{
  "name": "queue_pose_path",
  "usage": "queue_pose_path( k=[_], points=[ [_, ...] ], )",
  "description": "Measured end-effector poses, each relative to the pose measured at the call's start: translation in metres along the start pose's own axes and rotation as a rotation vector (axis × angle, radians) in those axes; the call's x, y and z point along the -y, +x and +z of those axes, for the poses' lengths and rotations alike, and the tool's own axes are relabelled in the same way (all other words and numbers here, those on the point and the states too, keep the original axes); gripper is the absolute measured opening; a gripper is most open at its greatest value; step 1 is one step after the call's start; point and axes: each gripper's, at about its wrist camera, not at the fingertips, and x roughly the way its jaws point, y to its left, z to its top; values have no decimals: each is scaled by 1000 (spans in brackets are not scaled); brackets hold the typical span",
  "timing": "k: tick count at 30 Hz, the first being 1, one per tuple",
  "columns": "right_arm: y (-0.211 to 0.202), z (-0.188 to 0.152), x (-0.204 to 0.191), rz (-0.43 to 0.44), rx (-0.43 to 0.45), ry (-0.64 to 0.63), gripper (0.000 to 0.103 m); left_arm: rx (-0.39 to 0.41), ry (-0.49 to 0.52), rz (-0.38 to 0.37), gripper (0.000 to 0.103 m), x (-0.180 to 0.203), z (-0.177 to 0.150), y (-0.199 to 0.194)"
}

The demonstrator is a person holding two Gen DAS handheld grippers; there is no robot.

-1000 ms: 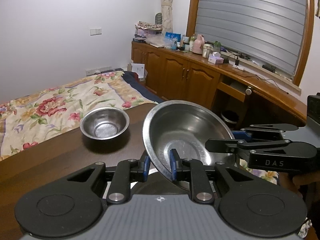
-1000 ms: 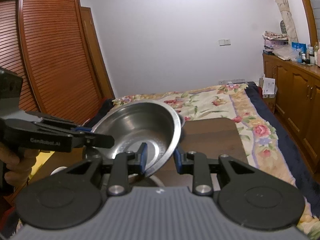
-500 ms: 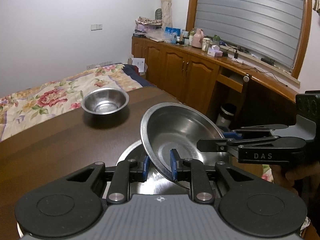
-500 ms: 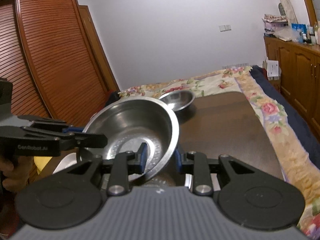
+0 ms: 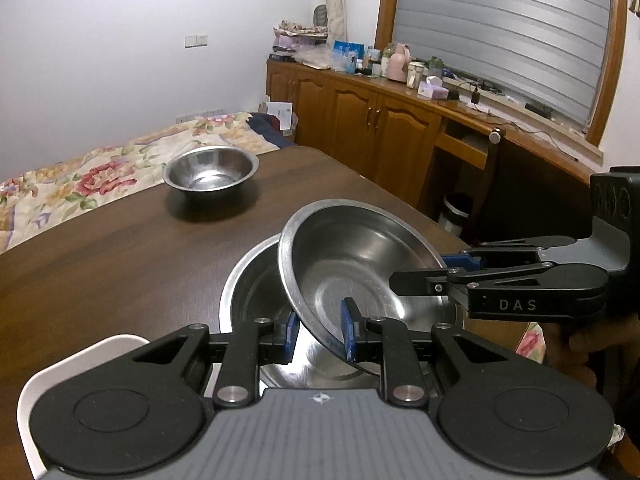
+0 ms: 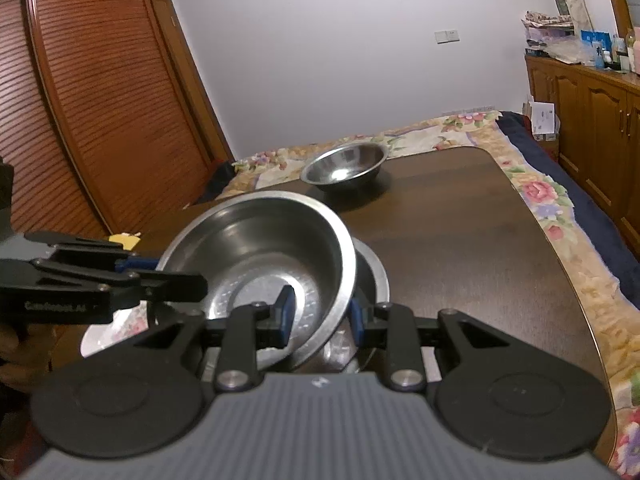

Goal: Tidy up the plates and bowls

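A wide steel bowl [image 5: 360,272] [image 6: 256,248] hangs tilted just above a second steel bowl [image 5: 248,284] [image 6: 372,272] that rests on the brown table [image 5: 120,248]. My left gripper [image 5: 319,332] [image 6: 164,276] is shut on the held bowl's near rim in the left wrist view, one blue pad inside and one outside. On the opposite rim my right gripper [image 6: 320,316] [image 5: 424,270] is shut as well. A smaller steel bowl [image 5: 210,172] [image 6: 344,164] stands alone at the table's far end.
A white plate [image 5: 80,360] [image 6: 108,332] lies on the table beside the lower bowl. A bed with a flowered cover [image 6: 560,208] runs along the table's far and right edges. Wooden cabinets [image 5: 360,120] and a slatted wardrobe [image 6: 100,100] line the walls.
Both grippers have come down with the wide bowl, which now hangs close over the second bowl on the table. The white plate has come into view.
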Motion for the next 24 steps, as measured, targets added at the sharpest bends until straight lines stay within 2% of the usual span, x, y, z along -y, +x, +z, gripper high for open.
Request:
queue_pose_path(
  k=[4,8,11,15,18,24],
  points=[
    [2,-2,0,-11,-6,-9,31,-14,8,13,25,2,-2,5],
    [4,-4,-5,-37,-2,-43,31,-24,50,59,26,5,-7,11],
    [6,-5,-11,-65,4,-97,30,-36,84,101,26,7,-12,16],
    [9,-11,-20,-108,5,-173,29,-49,77,104,26,0,-16,21],
    [10,-14,-26,-158,12,-248,20,-47,59,98,25,-5,-16,22],
    [12,-10,-27,-179,11,-281,14,-28,36,102,26,-8,-15,21]
  ],
)
